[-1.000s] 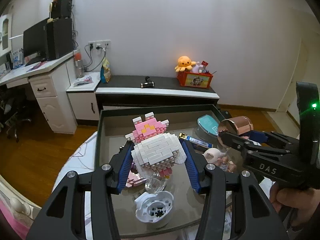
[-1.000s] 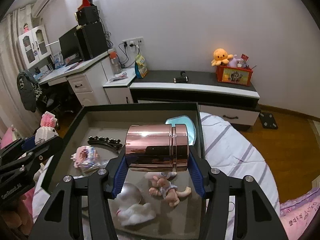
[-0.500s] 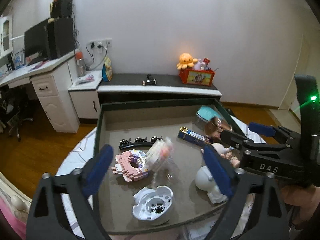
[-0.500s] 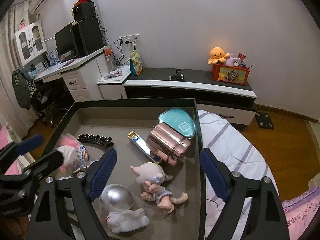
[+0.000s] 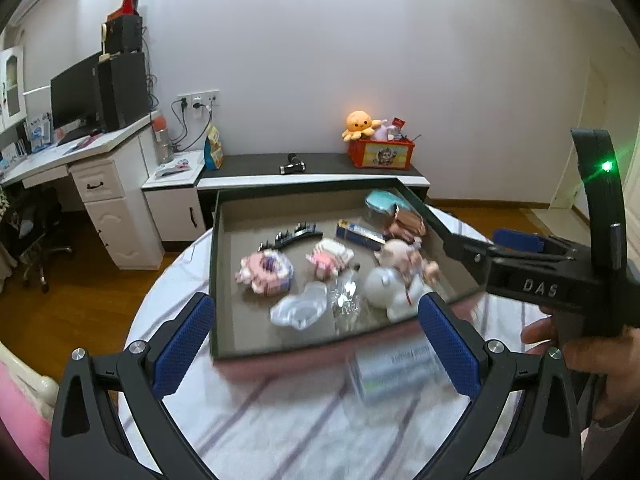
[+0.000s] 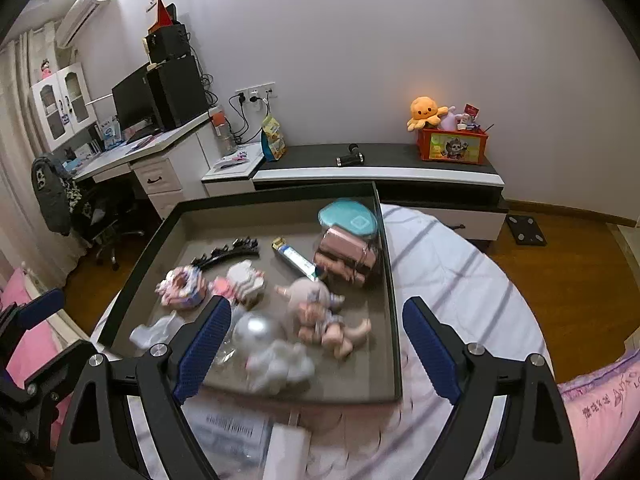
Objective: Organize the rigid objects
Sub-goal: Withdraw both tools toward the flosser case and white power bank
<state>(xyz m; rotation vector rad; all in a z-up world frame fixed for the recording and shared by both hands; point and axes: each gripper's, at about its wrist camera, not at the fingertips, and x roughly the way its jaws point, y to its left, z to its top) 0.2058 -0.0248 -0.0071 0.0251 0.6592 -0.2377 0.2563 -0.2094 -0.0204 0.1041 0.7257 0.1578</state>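
Note:
A dark tray on the round table holds the objects. A pink-and-white brick figure lies on its side mid-tray. By the right wall rests a rose-gold cylinder, in front of a teal-lidded container. My left gripper hangs over the tray's near edge, its jaws opening with nothing between them. My right gripper is open and empty above the near-right part of the tray. It also shows at the right of the left wrist view.
Also in the tray: a doll, a white astronaut figure, a pink brick ring, a black hair clip, a blue box, clear plastic. A labelled packet lies in front. A low cabinet stands behind.
Both grippers opened wide, letting the brick figure and the rose-gold cylinder drop into the tray. Both then drew back toward the tray's near edge.

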